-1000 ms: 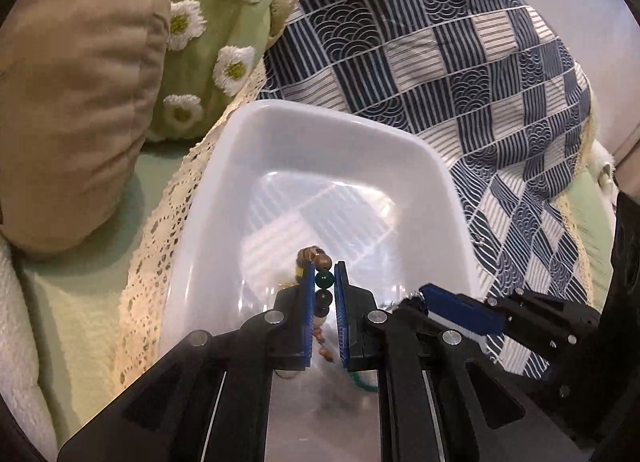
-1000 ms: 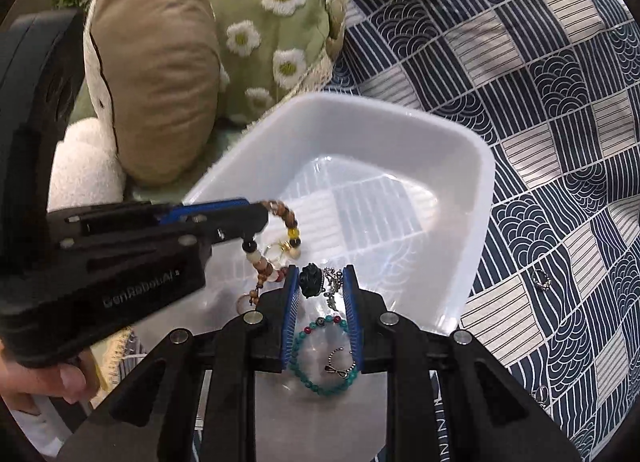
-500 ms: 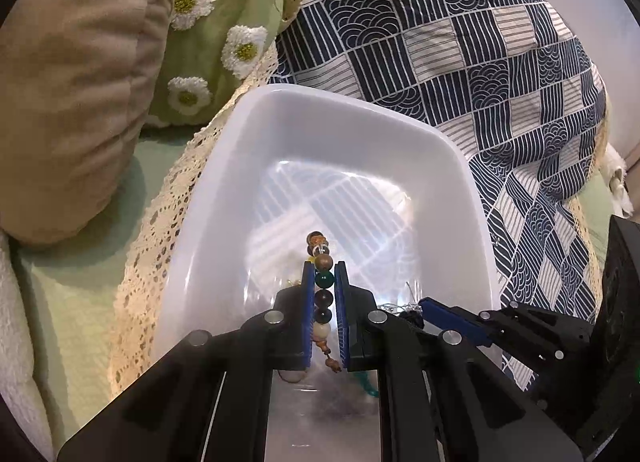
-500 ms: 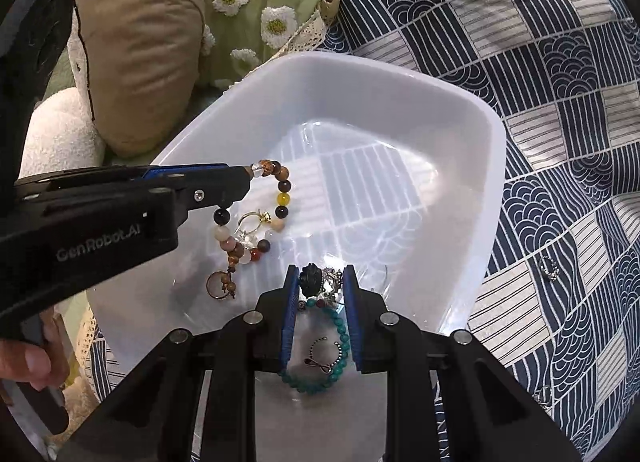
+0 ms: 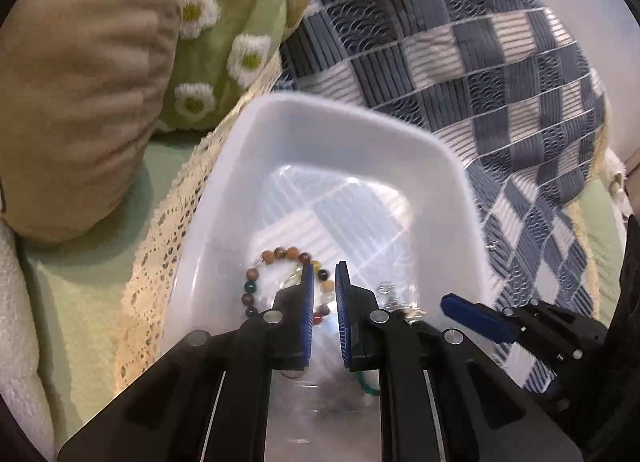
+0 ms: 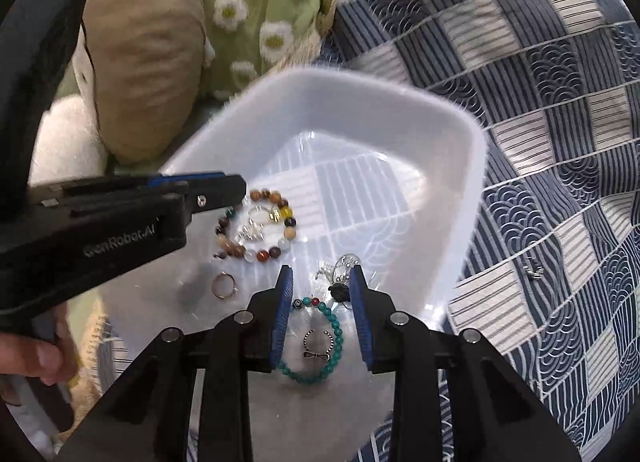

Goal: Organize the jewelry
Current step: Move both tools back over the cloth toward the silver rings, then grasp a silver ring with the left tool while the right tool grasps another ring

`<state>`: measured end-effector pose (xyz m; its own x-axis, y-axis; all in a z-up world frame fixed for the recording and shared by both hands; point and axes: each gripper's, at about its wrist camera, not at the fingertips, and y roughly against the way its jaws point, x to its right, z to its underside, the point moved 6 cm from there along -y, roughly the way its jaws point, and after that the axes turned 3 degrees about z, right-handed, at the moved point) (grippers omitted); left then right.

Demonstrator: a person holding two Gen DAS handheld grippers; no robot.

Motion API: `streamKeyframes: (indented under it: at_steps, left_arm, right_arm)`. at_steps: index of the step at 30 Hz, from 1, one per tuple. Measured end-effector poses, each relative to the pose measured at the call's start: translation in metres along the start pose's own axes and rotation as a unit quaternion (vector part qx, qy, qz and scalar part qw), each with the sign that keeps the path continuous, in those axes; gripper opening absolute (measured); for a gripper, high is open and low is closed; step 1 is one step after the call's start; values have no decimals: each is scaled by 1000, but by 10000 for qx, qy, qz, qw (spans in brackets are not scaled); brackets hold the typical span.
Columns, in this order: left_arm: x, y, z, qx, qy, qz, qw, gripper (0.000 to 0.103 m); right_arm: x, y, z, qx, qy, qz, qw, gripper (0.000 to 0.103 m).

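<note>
Two hand-held claws over a white plastic tray that rests on a navy-and-white patchwork quilt, with a tan cushion and a daisy-patterned green pillow behind. The left claw hovers low over the tray with its blue pads a narrow gap apart and nothing gripped between them; the multicoloured bead bracelet lies flat on the tray floor directly beneath its tips. The right claw is parted more widely and is also empty. Between and below its fingers lie a turquoise bead bracelet enclosing a small dark open ring, and just beyond its tips a tangle of silvery chain with a dark bead. A plain metal ring lies near the tray's left side.

Progress, as judged from this layout: most of the jewelry is already collected in the tray. At least one small metal piece remains out on the quilt to the right, well apart from the tray, and presumably has yet to be gathered.
</note>
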<state>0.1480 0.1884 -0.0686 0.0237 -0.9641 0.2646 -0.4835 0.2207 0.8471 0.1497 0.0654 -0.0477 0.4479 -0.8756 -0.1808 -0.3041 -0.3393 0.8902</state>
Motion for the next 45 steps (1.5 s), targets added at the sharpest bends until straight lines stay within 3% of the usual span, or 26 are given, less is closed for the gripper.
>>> streamKeyframes:
  at_steps: [1, 2, 4, 11, 15, 17, 20, 26, 30, 35, 42, 45]
  left_arm:
    - [6, 9, -1, 113, -56, 46, 9999, 13]
    - [11, 14, -2, 190, -92, 70, 9998, 15]
    - [25, 30, -3, 404, -193, 162, 9989, 29]
    - [89, 61, 12, 711, -829, 522, 9926, 48]
    - [132, 42, 27, 288, -942, 1225, 9876, 50]
    - [145, 27, 33, 68, -905, 1324, 9870, 50]
    - [166, 5, 38, -5, -1160, 1001, 9882, 50]
    - [209, -32, 25, 103, -1101, 960, 9892, 52]
    - [222, -63, 11, 129, -1025, 765, 9917, 52]
    - [218, -112, 7, -101, -1141, 258, 9931, 52]
    - [218, -156, 9, -357, -1002, 189, 9941, 50]
    - [214, -161, 10, -394, -890, 157, 9951, 43]
  right_arm:
    - [5, 16, -5, 136, -78, -27, 9999, 33]
    - [10, 27, -7, 235, -130, -26, 9996, 44]
    - [23, 51, -13, 499, -239, 24, 9985, 56]
    - [98, 102, -4, 711, -717, 363, 9942, 57]
    - [145, 102, 26, 662, -893, 782, 9907, 60]
    - [171, 94, 46, 497, -942, 987, 9894, 60]
    - [210, 86, 70, 251, -1199, 1296, 9840, 60]
    - [255, 78, 90, 9, -1894, 1217, 9743, 60]
    - [254, 72, 91, -68, -1922, 1178, 9742, 61]
    - [248, 71, 91, -71, -1930, 1161, 9743, 64]
    - [249, 70, 90, -98, -1956, 1064, 9749, 64]
    - [250, 72, 90, -69, -2002, 1009, 9745, 64]
